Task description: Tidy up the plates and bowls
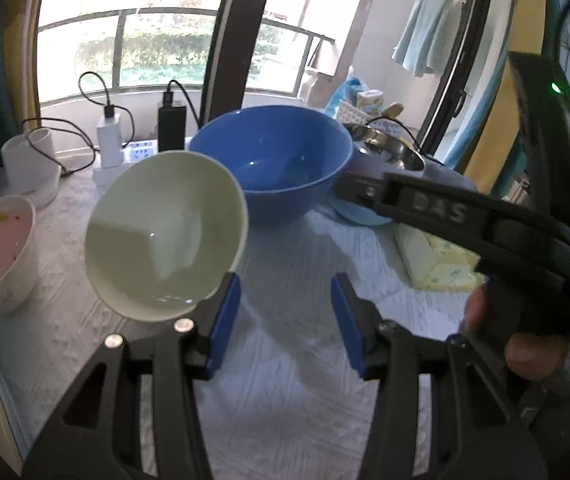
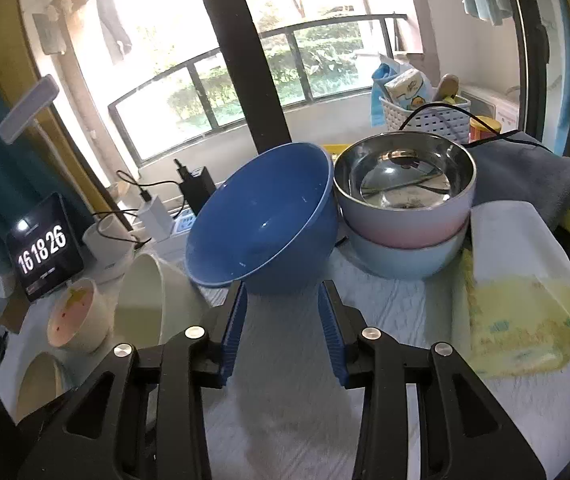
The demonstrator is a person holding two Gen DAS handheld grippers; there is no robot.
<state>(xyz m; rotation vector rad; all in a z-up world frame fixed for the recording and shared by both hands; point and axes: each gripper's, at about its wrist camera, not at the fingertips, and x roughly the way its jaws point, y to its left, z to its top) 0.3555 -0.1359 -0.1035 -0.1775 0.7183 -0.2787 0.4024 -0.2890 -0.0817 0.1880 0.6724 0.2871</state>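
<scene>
A pale green bowl [image 1: 165, 232] is tipped steeply on its side, its opening facing me. Its lower rim lies just outside the left finger of my left gripper [image 1: 285, 292], which is open over bare tablecloth. The same bowl [image 2: 145, 300] shows beside a pink star bowl [image 2: 77, 316]. A large blue bowl [image 2: 261, 220] is tilted toward the front left. Its underside sits right at the tips of my right gripper [image 2: 283, 286], whose pads stand apart. I cannot tell if they touch it. In the left wrist view the right gripper [image 1: 359, 192] reaches the blue bowl's [image 1: 273, 160] right wall.
A steel-lined pink bowl [image 2: 405, 184] is stacked in a light blue bowl [image 2: 405, 256] at the right. A yellow tissue pack [image 2: 521, 300], a clock [image 2: 45, 248], a white cup [image 1: 29, 160], chargers [image 1: 109, 136] with cables and a beige bowl [image 2: 41, 380] ring the cloth. A person's hand [image 1: 525, 352] holds the right gripper.
</scene>
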